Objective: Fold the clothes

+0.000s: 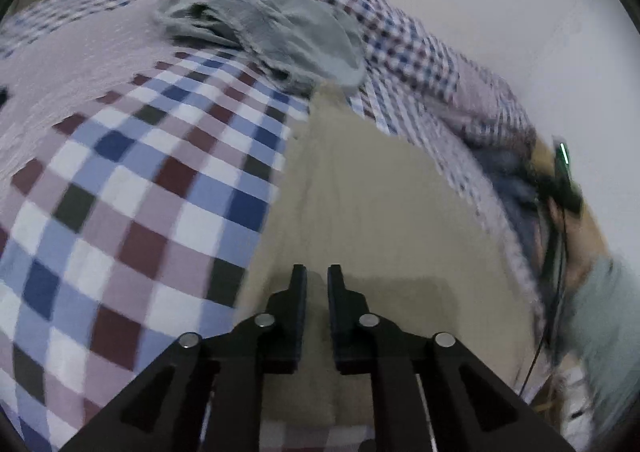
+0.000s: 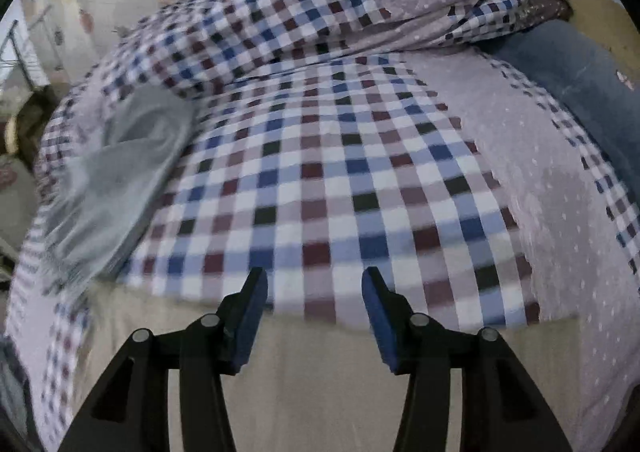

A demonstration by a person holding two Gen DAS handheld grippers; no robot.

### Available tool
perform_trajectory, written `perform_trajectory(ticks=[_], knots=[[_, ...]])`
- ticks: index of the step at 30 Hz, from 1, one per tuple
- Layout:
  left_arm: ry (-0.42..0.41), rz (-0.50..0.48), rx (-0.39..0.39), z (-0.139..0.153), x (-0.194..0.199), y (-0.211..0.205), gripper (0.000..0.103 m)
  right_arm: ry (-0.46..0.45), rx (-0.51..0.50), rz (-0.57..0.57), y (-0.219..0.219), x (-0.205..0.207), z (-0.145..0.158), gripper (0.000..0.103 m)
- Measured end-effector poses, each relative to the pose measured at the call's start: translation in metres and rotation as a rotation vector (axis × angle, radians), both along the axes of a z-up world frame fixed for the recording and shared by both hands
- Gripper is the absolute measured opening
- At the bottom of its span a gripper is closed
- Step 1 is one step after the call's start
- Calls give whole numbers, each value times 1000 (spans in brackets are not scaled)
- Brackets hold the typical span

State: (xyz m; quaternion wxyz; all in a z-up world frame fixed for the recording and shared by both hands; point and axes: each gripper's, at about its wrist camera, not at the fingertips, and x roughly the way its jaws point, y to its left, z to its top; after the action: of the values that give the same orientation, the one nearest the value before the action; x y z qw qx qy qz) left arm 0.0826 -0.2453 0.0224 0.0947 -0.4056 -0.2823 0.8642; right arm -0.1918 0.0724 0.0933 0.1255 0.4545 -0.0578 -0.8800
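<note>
The left gripper (image 1: 317, 278) has its 2 jaws clenched on a raised fold of the flat beige cloth garment (image 1: 372, 212), which spreads ahead of and beneath them over the blue, maroon and white checked bedcover (image 1: 160, 188). The right gripper (image 2: 315, 284) hangs released and empty, the beige edge just under its jaws. Judging by this, a fold is starting; next the right must pinch that edge, while the crumpled grey garment (image 1: 280, 36) waits far ahead.
</note>
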Motion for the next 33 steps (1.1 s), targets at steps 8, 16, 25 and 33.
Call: perform_trajectory(ticks=[8, 16, 25, 33], knots=[[59, 187, 245, 1, 38, -76, 47, 6, -195, -77, 93, 150, 20, 58], [-73, 122, 377, -35, 59, -43, 47, 56, -448, -284, 220, 302, 6, 66], [-65, 166, 388, -36, 42, -30, 40, 20, -575, -375, 273, 367, -49, 69], [-80, 202, 366, -41, 38, -30, 21, -24, -738, -379, 289, 371, -75, 69]])
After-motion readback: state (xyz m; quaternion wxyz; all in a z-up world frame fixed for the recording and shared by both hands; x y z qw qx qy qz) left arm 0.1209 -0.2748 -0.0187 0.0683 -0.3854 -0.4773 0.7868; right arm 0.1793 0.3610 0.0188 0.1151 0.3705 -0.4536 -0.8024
